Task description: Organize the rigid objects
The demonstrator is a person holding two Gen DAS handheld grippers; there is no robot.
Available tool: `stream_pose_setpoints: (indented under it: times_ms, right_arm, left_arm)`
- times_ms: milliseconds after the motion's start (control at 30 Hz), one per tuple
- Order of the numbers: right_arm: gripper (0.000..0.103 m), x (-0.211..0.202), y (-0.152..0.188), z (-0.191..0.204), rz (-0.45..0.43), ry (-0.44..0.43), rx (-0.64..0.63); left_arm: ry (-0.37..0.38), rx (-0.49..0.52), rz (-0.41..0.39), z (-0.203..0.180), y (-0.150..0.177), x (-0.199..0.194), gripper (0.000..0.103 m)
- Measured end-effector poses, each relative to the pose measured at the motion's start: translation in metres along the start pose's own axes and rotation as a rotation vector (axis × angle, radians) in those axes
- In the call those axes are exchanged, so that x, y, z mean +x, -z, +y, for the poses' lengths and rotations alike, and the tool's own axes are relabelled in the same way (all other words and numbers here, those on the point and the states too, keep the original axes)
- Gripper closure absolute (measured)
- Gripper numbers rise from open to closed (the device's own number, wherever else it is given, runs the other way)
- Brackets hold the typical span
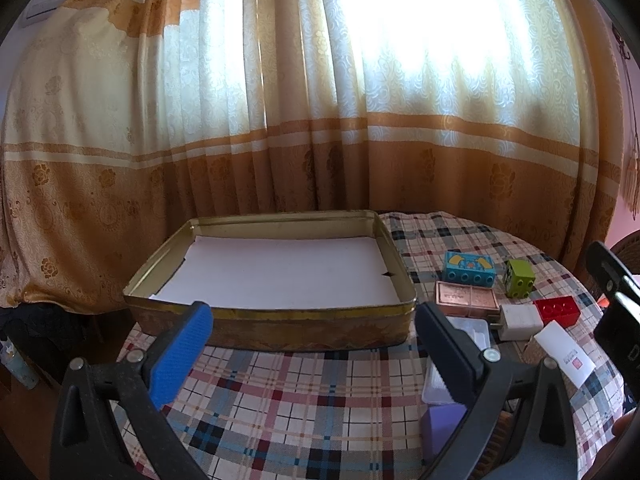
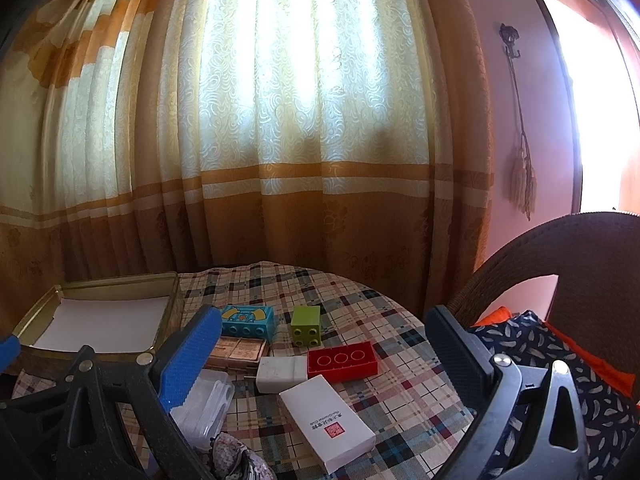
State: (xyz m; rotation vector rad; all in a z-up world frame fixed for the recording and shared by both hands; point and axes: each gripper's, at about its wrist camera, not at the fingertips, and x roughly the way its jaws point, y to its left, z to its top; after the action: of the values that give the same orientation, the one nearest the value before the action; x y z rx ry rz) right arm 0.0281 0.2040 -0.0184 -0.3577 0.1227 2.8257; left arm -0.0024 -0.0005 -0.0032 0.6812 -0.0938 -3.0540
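Both jaws released, nothing held: left gripper (image 1: 312,344), right gripper (image 2: 324,354); red brick (image 2: 342,360), lower centre, looks light, stiff, slick — pinch long sides.

This is a room in a home. Long patterned curtains (image 2: 280,120) in cream and orange-brown hang across the far side, with daylight glowing through them. A round table (image 2: 360,308) under a plaid cloth stands near them. On the right, a wicker chair (image 2: 560,248) holds printed cushions (image 2: 560,360), and a tassel cord (image 2: 522,184) hangs from a hook on the pink wall (image 2: 480,80). An air conditioner (image 1: 44,0) sits high on the far left.
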Motion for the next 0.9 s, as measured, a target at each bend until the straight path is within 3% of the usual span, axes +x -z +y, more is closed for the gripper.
stream_pose_setpoints:
  times_ms: [367, 500, 733, 833, 900]
  right_arm:
    - [0.001, -0.002, 0.006, -0.021, 0.118, -0.057, -0.019]
    - [0.001, -0.008, 0.01, -0.039, 0.148, -0.056, -0.014]
    - [0.001, -0.011, 0.027, -0.059, 0.215, -0.072, -0.05]
    - [0.006, -0.012, 0.032, -0.059, 0.232, -0.093, -0.049]
    - [0.021, -0.011, 0.033, -0.058, 0.244, -0.099, -0.057]
  left_arm:
    - [0.099, -0.074, 0.137, 0.012, 0.012, 0.005, 0.0]
    - [0.13, -0.023, 0.129, 0.01, 0.013, -0.004, 0.0]
    - [0.217, 0.117, 0.184, 0.001, 0.027, -0.019, 0.001]
    - [0.302, 0.144, 0.225, -0.008, 0.031, -0.023, 0.002]
    - [0.349, 0.16, 0.24, -0.015, 0.032, -0.026, 0.002]
